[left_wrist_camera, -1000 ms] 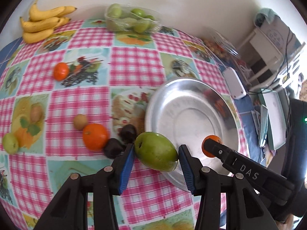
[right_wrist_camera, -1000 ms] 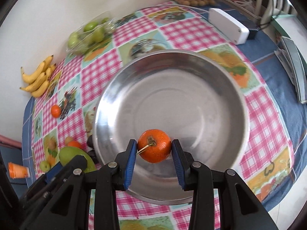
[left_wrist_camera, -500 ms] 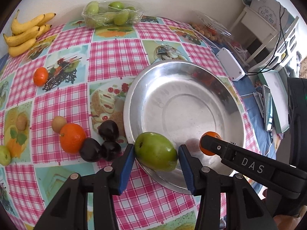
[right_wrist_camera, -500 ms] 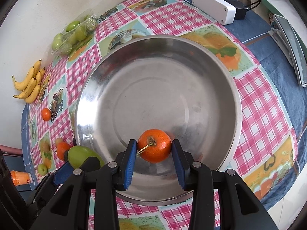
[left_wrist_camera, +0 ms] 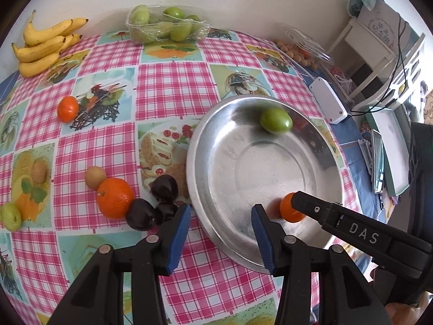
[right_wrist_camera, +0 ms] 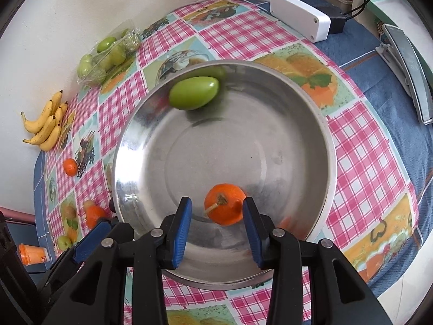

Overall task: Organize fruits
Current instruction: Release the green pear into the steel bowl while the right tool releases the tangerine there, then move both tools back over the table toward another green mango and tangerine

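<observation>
The left gripper is open with nothing between its blue pads. Its jaws have just opened a bit more. It hangs over the near edge of the silver bowl.

The right gripper is open too. A small orange sits in the bowl between its pads. The orange is close to the right pad, and there is a clear gap on the left side. I cannot tell if the right pad touches it. The orange has a little stem that points toward the left pad.

Far across the bowl, by its back wall, lies a green fruit. It looks a bit blurry. It is well apart from both grippers.

Just left of the bowl, on the pink checked cloth, are three dark plums. A big orange touches one plum, and a brown kiwi sits just behind that orange. Far left of the bowl is a little green fruit.

Farther back and left of the bowl is another small orange. Behind the bowl, by the wall, are a pack of green fruit and a bunch of bananas.
</observation>
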A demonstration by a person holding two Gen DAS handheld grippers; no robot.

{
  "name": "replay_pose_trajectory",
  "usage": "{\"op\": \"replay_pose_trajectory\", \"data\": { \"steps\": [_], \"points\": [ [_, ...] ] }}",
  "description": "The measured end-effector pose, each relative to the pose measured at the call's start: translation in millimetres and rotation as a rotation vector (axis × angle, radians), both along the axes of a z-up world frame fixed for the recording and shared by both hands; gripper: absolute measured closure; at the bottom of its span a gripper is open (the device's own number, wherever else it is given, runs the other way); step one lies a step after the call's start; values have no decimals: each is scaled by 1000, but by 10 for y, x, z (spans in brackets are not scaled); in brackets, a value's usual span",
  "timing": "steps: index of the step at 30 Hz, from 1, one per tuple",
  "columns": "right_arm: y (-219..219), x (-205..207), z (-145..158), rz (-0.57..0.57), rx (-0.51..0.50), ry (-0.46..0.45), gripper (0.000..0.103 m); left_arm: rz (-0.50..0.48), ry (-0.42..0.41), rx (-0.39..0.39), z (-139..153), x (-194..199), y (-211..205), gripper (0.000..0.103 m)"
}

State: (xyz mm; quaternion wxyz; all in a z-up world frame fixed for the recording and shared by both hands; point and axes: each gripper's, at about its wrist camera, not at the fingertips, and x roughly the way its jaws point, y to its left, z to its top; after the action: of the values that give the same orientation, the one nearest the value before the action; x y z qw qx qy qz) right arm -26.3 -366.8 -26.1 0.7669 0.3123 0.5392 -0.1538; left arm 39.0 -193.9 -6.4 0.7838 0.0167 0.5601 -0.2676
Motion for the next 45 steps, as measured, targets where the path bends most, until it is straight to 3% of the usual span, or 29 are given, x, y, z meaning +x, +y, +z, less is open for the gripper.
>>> {"op": "replay_pose_trajectory", "data": {
  "steps": [9,10,12,17,33,34,36,45],
  "points": [
    [11,0,4,2,-1,-3,62,157,27,83,-21,148,354,40],
    [16,5,-3,4,-2,-2,59,176,33,101,-45,167,392,37],
    [33,22,-10,14,-14,7,41,220,38,133,-90,205,473,27],
    [106,88,-30,57,-75,32,29,287,22,181,-135,245,625,0],
    [156,150,-96,98,-115,59,19,316,3,222,-186,276,720,0],
    [157,151,-96,99,-115,57,18,316,3,221,-190,284,716,0],
    [168,143,-90,97,-119,50,5,317,-2,223,-185,284,719,0],
    [167,141,-50,109,-137,23,4,319,-57,222,-136,269,728,0]
  ]
}}
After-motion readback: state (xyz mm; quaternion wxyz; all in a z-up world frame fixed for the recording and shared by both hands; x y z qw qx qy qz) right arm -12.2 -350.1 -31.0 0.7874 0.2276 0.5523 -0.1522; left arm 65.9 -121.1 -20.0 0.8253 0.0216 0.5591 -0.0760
